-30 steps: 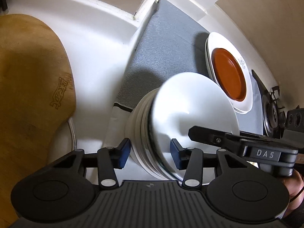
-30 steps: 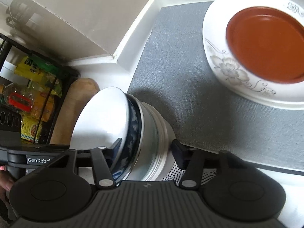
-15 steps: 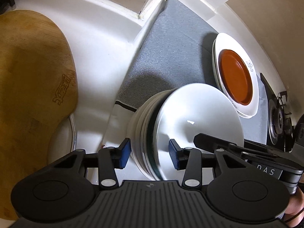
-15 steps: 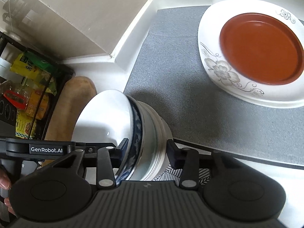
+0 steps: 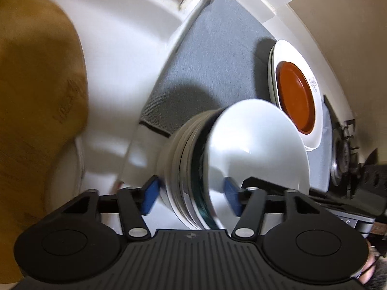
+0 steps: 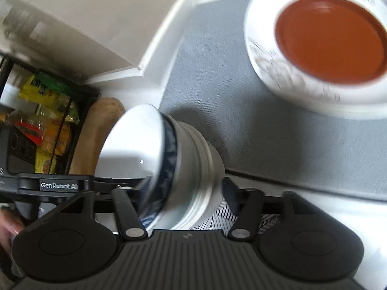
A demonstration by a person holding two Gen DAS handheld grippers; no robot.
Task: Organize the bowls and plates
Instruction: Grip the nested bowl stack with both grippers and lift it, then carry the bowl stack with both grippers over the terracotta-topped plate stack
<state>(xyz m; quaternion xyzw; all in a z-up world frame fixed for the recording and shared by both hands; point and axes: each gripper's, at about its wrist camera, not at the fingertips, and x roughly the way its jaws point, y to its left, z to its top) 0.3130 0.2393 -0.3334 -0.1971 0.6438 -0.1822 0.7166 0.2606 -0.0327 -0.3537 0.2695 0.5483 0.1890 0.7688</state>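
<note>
Bowls (image 5: pixel 232 159), nested in one stack, are travelling between two handheld tools: the left gripper (image 5: pixel 191 197) and the right gripper (image 6: pixel 186 193) are each closing a half-open pair of fingers on opposite sides of the stack's rim, and a second ago the stack hung over the white counter edge. It is now riding, blurred with motion, nearer the grey mat (image 5: pixel 217 60) and the white plate (image 6: pixel 314 101) carrying an orange dish (image 6: pixel 331 38), which suggests the bowls are being brought beside the plates. A wooden board (image 5: pixel 36 96) is lying to the left.
</note>
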